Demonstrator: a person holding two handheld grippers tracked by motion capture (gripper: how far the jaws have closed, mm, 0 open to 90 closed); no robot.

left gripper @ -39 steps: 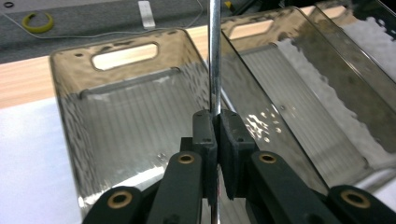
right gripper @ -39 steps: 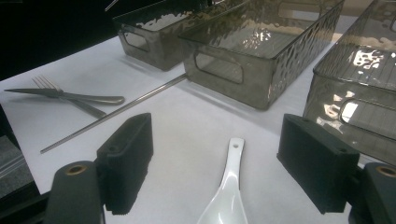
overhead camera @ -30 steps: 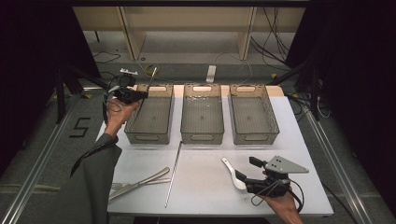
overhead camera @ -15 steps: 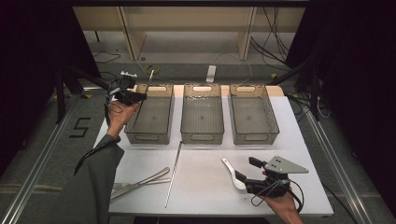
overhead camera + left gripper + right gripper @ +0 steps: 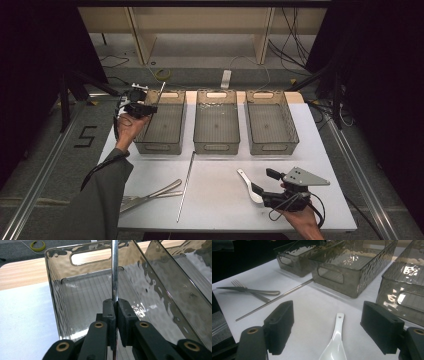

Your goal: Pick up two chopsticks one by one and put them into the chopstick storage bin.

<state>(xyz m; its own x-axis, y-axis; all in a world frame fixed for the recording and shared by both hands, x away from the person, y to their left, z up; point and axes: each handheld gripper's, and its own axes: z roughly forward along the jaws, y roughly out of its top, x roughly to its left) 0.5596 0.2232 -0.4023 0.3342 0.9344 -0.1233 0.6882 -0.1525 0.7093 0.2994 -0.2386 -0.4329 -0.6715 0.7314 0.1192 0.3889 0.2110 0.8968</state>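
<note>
The left gripper is clamped on a thin metal chopstick, holding it above the left bin; in the left gripper view the rod runs up from the pinched pads, over the bin's ribbed floor, toward its far wall. The grip is the main worry; the rod is smooth and round and held low on its length, so it could pivot or slide between the pads. If let go while steep, it would likely strike the floor end-first and bounce, or lean on the rim and tip out. Its upper end stands near the far wall, so a tilt could knock it there.

The right gripper has its jaws apart, either side of the white spoon on the table; closing on that glazed, curved handle off-centre could squirt it sideways. The second chopstick lies near the middle bin, and a fork and knife lie crossed at the table's left; a careless sweep could scatter them.
</note>
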